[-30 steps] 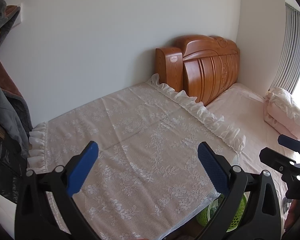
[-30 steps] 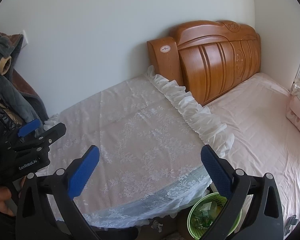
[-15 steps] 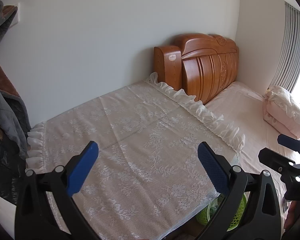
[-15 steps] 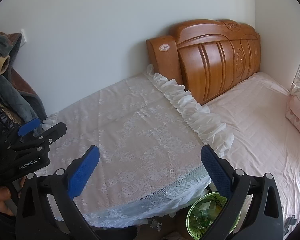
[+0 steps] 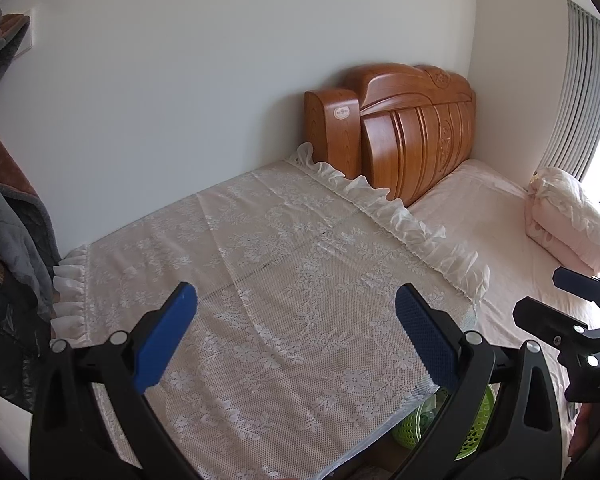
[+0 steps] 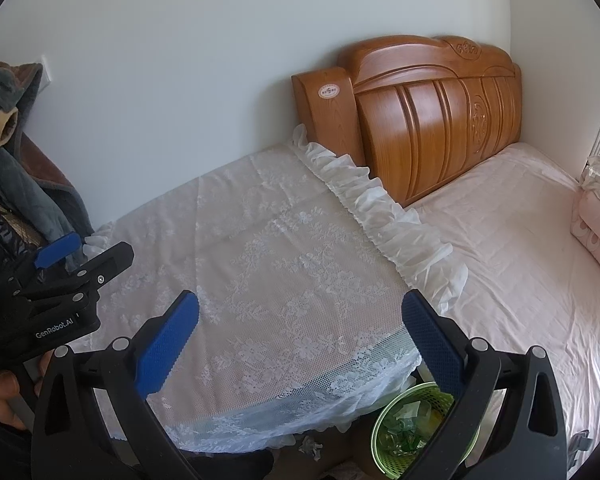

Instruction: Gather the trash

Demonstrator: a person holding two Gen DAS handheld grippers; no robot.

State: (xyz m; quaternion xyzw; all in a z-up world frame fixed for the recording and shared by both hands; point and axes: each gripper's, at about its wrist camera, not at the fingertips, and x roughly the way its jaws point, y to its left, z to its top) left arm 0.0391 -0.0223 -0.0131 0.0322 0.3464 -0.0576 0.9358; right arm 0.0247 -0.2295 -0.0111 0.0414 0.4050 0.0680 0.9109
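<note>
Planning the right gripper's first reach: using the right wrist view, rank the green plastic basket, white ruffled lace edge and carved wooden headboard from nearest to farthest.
1. Green plastic basket: on the floor, just under the right gripper, beside its right finger.
2. White ruffled lace edge: ahead, mid-bed.
3. Carved wooden headboard: farthest, against the back wall.

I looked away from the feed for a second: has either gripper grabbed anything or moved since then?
Nothing was grasped or released. Both views drifted slightly; in the right wrist view a crumpled paper scrap on the floor beside the green basket shows more fully. The left gripper and right gripper remain open and empty above the lace cover.
</note>
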